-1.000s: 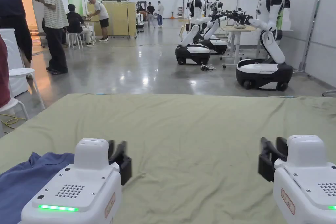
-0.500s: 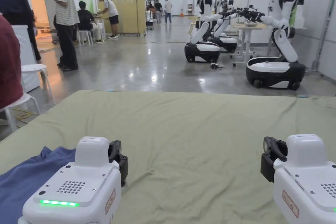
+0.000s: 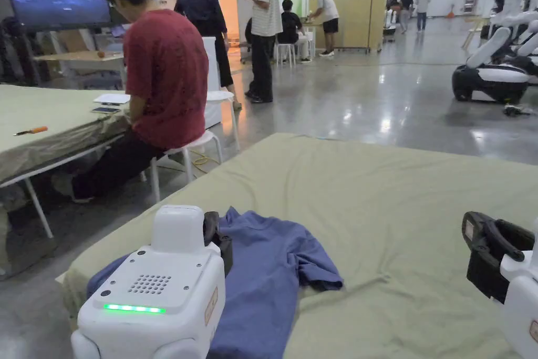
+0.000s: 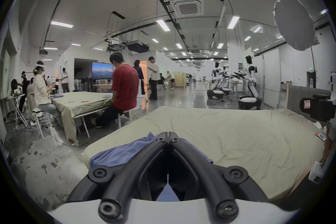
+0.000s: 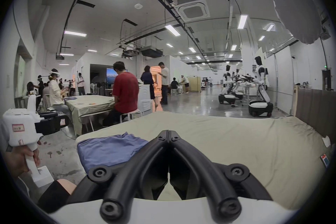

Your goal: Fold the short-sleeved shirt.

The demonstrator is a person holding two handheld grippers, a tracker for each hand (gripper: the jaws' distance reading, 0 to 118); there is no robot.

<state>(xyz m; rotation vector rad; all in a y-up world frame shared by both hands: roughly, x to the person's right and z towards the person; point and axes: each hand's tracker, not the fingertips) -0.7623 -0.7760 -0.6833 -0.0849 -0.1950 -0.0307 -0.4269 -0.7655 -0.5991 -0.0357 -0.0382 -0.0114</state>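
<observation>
Blue short-sleeved shirt (image 3: 273, 270) now lying in plain sight, bunched and wrinkled at the near left corner of the green-covered table (image 3: 399, 192), one sleeve flopped toward the middle, collar end pointing away. Half a second ago just a blue edge at the lower left of the head view; since then a swing of the head to the left, not a move of the cloth, so the garment is no nearer to being folded than before. Left gripper (image 4: 168, 138) hovering right over the shirt, jaws pressed together tip to tip, nothing between them. Right gripper (image 5: 169, 135) well off to the side above bare table cover, jaws likewise closed on nothing. Probably the very start of the job: garment located, not yet gripped, not yet spread flat. Likely next: opening of both sets of jaws, pickup at shoulders or hem, then a pull toward the roomier centre. Farther out, a seated person in a red top (image 3: 165, 71) at a neighbouring table, others standing behind, and white wheeled robots (image 3: 494, 71) parked across the shiny floor.
</observation>
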